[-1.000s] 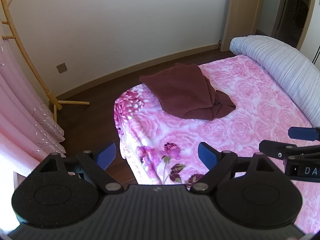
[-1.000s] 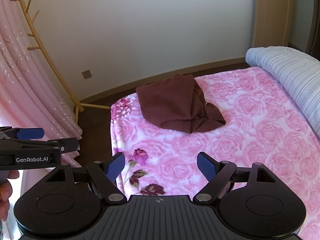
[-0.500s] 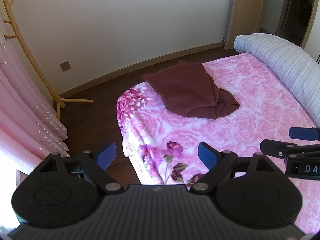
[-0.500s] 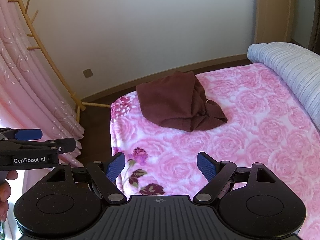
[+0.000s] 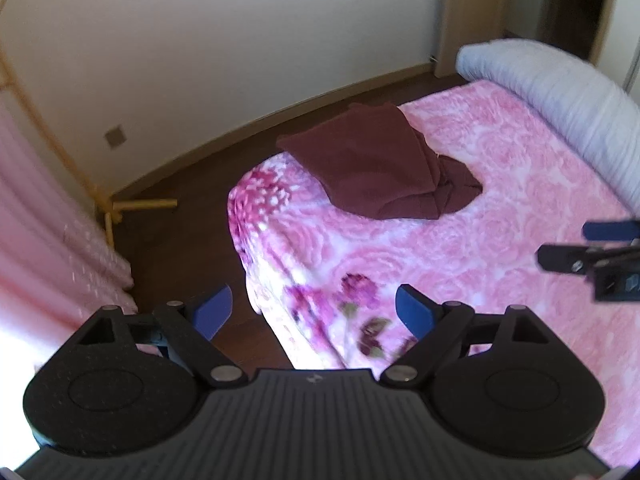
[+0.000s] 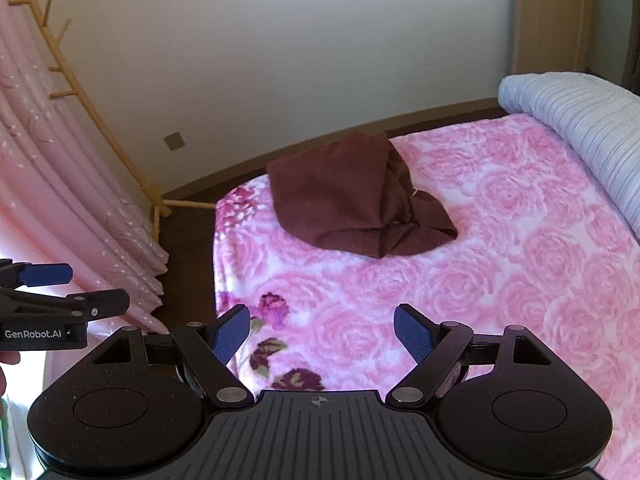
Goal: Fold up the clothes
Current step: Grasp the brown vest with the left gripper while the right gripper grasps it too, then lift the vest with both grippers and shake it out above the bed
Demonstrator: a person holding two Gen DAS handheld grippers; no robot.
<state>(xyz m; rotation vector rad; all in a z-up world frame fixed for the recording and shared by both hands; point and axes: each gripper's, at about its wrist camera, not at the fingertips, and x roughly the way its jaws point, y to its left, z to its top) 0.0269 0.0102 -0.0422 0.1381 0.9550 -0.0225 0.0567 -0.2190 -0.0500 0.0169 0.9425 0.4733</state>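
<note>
Maroon garment [image 6: 352, 196] is seen lying in a crumpled heap on the bed [image 6: 520, 264], near the far left corner of the pink rose-patterned blanket, with folds bunched at its right side. In the left wrist view the same garment [image 5: 380, 168] is shown close to the bed [image 5: 500, 208] edge, above the dark wooden floor [image 5: 176, 232].

The left gripper [image 5: 314, 308] is held with its blue-padded fingers spread wide, and nothing is gripped between them; it is positioned over the near corner of the bed, well apart from the garment. The right gripper [image 6: 322, 330] is likewise held wide open and empty, above the near part of the blanket and well short of the garment. Each gripper is also caught at the edge of the other's view.

A rolled white striped quilt [image 6: 580, 128] is laid along the right side of the bed. Pink curtains [image 6: 60, 200] and a wooden coat rack [image 6: 104, 136] are seen at the left, against a plain white wall [image 6: 280, 40].
</note>
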